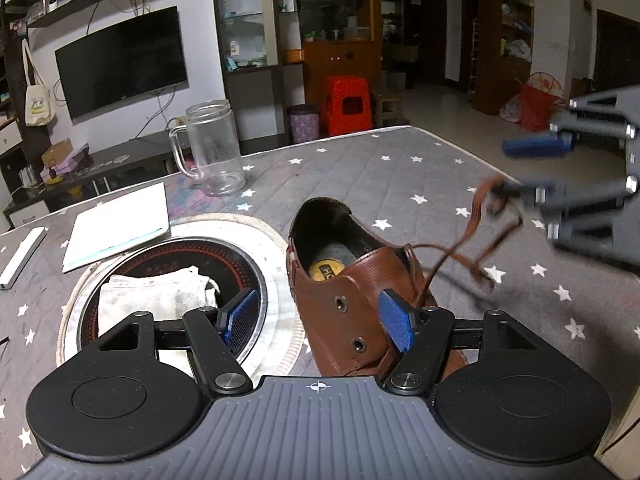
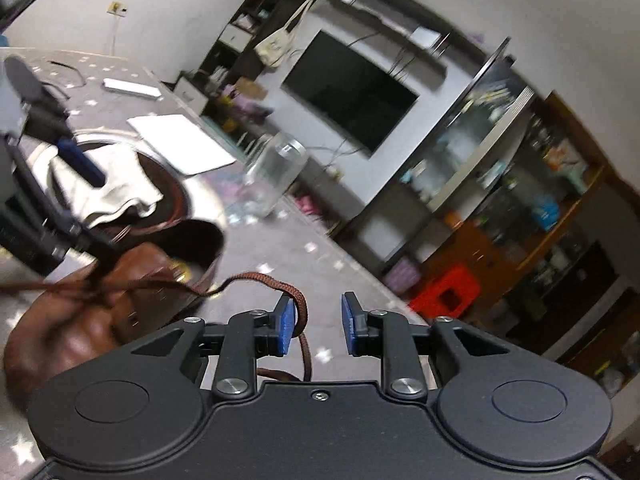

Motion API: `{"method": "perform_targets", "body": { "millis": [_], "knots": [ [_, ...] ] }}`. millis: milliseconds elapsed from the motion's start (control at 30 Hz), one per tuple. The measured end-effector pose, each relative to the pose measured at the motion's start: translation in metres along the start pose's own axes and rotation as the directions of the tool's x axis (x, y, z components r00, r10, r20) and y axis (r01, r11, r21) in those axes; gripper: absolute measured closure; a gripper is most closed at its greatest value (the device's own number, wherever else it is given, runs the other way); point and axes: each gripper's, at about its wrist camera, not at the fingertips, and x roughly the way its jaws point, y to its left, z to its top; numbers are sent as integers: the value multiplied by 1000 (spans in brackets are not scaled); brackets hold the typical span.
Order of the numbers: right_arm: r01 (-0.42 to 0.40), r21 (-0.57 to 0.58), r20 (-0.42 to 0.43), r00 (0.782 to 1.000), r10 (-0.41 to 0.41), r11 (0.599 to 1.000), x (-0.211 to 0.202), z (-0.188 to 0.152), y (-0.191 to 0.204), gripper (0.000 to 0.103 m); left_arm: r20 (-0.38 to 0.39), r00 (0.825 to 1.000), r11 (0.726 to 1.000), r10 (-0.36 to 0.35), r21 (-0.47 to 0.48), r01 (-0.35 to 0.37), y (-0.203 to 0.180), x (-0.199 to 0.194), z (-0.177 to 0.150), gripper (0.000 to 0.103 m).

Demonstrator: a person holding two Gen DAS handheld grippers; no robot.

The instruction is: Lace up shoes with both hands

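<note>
Work surface: a table under a grey quilted cover [image 1: 400, 168] printed with white stars, in a living room with a wall-mounted television [image 1: 120, 60] and glass-fronted shelving behind.

Task object: a brown leather shoe [image 1: 352, 280] lies on the cover at 6 o'clock in the left wrist view, heel opening toward the far edge. Its brown lace [image 1: 452, 248] runs loose from the eyelet area out toward 3 o'clock.

Left gripper [image 1: 320, 320]: jaws spread wide. The near flank of the shoe sits between the blue pads [image 1: 394, 320]; whether either pad touches the leather cannot be told.

Right gripper [image 2: 316, 326]: jaws parted. The lace [image 2: 296, 312] loops across the left pad and hangs down in the gap; the right pad stands clear of it, so nothing is pinched.

Surroundings, left wrist view:
- At 9 o'clock of the shoe, just beside it, a round black induction hob [image 1: 224, 256] set in the table, with a crumpled white cloth [image 1: 160, 296] lying on it.
- At 11 o'clock, a clear glass mug [image 1: 214, 148], upright.
- At 10 o'clock, a white booklet [image 1: 120, 224].
- Beyond the table, a red plastic stool [image 1: 348, 104].
</note>
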Motion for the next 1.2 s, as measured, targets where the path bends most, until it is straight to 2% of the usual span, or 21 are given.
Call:
{"method": "perform_targets", "body": {
  "millis": [67, 200, 500, 567, 833, 1033, 1200],
  "knots": [
    [-30, -19, -36, 999, 29, 999, 4, -5, 8, 57, 1, 1000, 1000, 4, -11, -4, 3, -1, -2, 35],
    [-108, -45, -100, 990, 103, 993, 7, -18, 21, 54, -1, 1000, 999, 16, -32, -16, 8, -4, -7, 35],
    [-199, 26, -120, 972, 201, 980, 5, -31, 34, 33, -20, 998, 995, 53, -86, -54, 22, -5, -20, 35],
    [-214, 43, -110, 970, 218, 976, 0, -34, 36, 23, -25, 998, 993, 66, -99, -68, 26, -5, -23, 35],
    [-249, 142, -94, 960, 263, 958, -12, -48, 35, 15, -52, 992, 981, 119, -148, -125, 43, -3, -38, 35],
    [-264, 207, -72, 956, 284, 942, -16, -56, 27, 1, -65, 987, 972, 147, -175, -156, 53, -4, -47, 35],
    [-267, 248, -58, 955, 290, 931, -18, -59, 22, 1, -72, 983, 965, 167, -192, -178, 60, -4, -53, 35]
  ]
}}
